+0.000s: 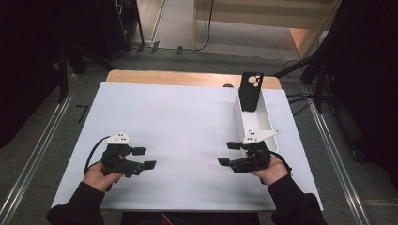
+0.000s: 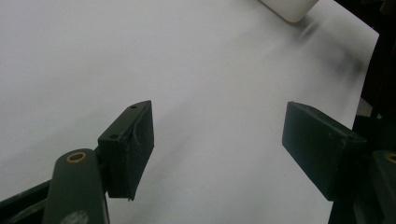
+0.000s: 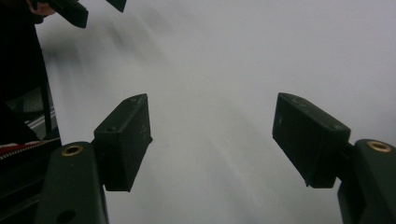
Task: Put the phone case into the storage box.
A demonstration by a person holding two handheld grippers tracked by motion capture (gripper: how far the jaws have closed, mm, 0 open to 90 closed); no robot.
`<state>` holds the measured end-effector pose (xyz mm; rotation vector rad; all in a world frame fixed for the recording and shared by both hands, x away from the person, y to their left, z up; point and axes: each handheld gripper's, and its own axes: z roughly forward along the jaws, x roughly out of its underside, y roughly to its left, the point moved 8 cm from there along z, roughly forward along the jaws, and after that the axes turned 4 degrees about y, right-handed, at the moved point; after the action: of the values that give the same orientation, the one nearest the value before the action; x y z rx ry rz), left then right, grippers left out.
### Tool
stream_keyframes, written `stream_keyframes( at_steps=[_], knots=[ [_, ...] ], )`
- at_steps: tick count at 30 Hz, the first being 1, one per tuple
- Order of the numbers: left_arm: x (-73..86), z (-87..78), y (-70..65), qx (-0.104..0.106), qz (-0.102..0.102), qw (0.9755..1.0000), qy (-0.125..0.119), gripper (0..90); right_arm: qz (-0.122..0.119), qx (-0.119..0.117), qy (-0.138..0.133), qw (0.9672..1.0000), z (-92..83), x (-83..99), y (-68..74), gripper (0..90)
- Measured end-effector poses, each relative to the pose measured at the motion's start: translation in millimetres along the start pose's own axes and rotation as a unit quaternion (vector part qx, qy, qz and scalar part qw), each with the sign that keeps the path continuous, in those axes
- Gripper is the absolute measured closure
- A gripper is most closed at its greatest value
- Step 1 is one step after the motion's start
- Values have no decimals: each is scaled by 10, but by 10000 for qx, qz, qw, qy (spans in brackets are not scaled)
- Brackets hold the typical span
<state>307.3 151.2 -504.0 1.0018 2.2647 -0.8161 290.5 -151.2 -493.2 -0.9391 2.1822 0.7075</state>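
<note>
A black phone case (image 1: 250, 91) stands upright in the far end of a long white tray (image 1: 263, 123) at the right of the white table (image 1: 178, 122). My left gripper (image 1: 144, 158) is held low over the table's front left, its jaws open and pointing right with nothing between them. My right gripper (image 1: 228, 153) hovers at the front right beside the tray's near end, jaws open and empty, pointing left. In the left gripper view my left gripper (image 2: 217, 140) faces bare table, with the tray's corner (image 2: 290, 7) at the top. In the right gripper view my right gripper (image 3: 212, 135) faces bare table too.
The white sheet lies on a wooden tabletop (image 1: 187, 78) whose far edge shows. Dark stands and cables (image 1: 309, 70) flank the table on the floor. The other gripper's jaws (image 3: 74, 10) and a hand appear at the top left of the right gripper view.
</note>
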Motion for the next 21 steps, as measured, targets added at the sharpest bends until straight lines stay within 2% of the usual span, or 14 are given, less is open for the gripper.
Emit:
stream_keyframes(
  at_steps=[9,12,15,21],
  knots=[
    [9,-9,-1,-24,41,10000,-4,248,-77,-211,117,9997,5,234,35,259],
    [15,-12,-1,-24,22,10000,6,248,-305,-90,25,9995,-16,299,36,254],
    [12,-11,-2,-18,22,10000,-5,248,-248,-171,-52,9995,-68,327,69,254],
    [21,-7,4,-9,44,10000,42,248,-185,-350,84,9992,-89,481,138,254]
  ],
)
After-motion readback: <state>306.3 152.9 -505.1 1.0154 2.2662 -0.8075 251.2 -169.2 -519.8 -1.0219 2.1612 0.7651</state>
